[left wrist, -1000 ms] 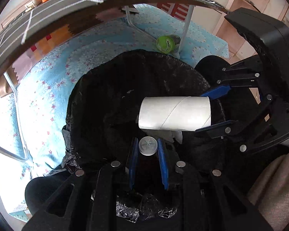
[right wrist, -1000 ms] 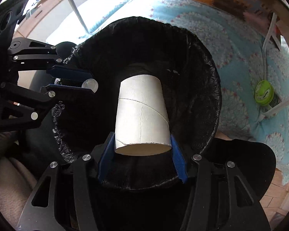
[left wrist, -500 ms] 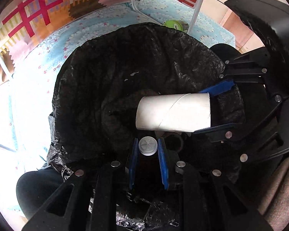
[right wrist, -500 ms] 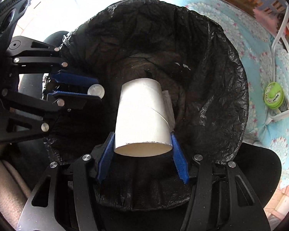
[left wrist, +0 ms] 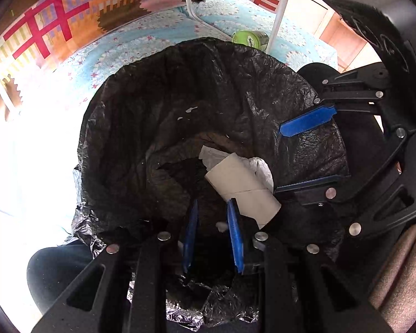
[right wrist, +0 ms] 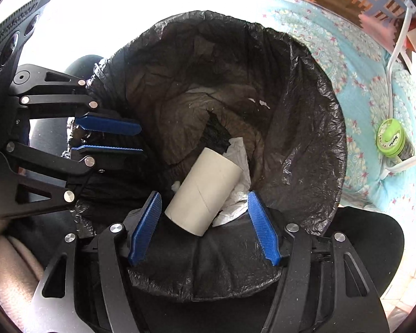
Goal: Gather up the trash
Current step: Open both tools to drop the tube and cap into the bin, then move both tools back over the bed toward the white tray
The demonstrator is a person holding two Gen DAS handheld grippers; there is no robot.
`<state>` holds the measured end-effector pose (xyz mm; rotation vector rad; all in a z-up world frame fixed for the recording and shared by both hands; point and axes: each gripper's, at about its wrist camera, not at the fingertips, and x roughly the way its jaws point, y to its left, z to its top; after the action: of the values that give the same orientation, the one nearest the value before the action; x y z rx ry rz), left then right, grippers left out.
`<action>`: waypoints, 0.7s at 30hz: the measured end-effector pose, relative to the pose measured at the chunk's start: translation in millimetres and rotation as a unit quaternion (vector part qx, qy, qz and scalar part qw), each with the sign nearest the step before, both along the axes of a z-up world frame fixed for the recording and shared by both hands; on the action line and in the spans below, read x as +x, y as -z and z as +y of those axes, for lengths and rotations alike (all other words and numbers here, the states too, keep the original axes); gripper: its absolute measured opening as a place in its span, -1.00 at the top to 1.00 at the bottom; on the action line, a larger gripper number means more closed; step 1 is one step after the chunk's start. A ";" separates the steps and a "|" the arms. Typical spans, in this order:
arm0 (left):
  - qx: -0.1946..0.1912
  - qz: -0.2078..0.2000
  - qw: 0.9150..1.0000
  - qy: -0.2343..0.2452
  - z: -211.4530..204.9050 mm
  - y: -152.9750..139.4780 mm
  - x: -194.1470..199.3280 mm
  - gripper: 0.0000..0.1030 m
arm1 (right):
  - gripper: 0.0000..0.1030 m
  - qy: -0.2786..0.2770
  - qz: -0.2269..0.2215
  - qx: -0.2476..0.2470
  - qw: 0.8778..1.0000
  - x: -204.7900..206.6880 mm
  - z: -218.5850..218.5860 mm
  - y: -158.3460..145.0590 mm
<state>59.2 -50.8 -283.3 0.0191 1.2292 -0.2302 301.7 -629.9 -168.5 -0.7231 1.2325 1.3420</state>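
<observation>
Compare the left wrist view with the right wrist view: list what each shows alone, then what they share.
Left wrist only: the left gripper from behind, jaws open and empty.

Right wrist only: the right gripper from behind, jaws wide open.

Both: the cardboard tube lying on crumpled tissue inside the black bin bag, and a green-lidded jar on the blue mat.

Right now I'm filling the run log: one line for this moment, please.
left hand-held gripper: open, empty | right hand-held gripper: open, empty | tube: in bag, on tissue | can: on floor, outside bag
</observation>
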 end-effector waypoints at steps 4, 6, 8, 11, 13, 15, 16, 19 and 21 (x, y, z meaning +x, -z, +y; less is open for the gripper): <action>0.001 -0.010 1.000 -0.005 2.2 -6.9 -2.6 0.58 | -0.25 0.004 -0.004 0.010 1.000 1.0 -4.6 -8.6; 0.001 -0.016 1.000 -0.007 3.2 -11.7 -4.9 0.58 | -0.25 0.006 -0.007 0.016 1.000 2.8 -6.4 -12.1; 0.002 -0.021 1.000 -0.009 3.3 -16.2 -6.8 0.56 | -0.25 0.008 -0.010 0.022 1.000 4.5 -8.1 -16.0; 0.001 -0.028 1.000 -0.010 3.7 -23.4 -9.2 0.51 | -0.25 0.010 -0.015 0.033 0.999 4.7 -13.1 -23.8; 0.004 -0.032 0.999 -0.009 2.9 -29.8 -10.2 0.50 | -0.25 0.011 -0.020 0.041 0.999 5.5 -16.5 -30.8; 0.003 -0.042 0.999 -0.009 3.8 -39.6 -12.2 0.50 | -0.25 0.016 -0.027 0.050 0.998 6.1 -18.8 -37.0; 0.000 -0.048 0.999 -0.009 4.6 -45.9 -12.8 0.50 | -0.25 0.020 -0.031 0.057 0.998 7.7 -20.8 -41.9; -0.006 -0.074 0.997 -0.013 9.0 -68.6 -15.5 0.04 | -0.25 0.026 -0.037 0.085 0.995 12.6 -27.0 -60.2; -0.007 -0.101 0.995 -0.015 11.0 -87.3 -18.6 -0.11 | -0.25 0.030 -0.042 0.108 0.993 16.3 -31.4 -75.2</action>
<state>40.6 -39.8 -196.0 0.0116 1.0247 -0.2067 318.0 -661.3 -93.4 -0.5801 1.0164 1.3570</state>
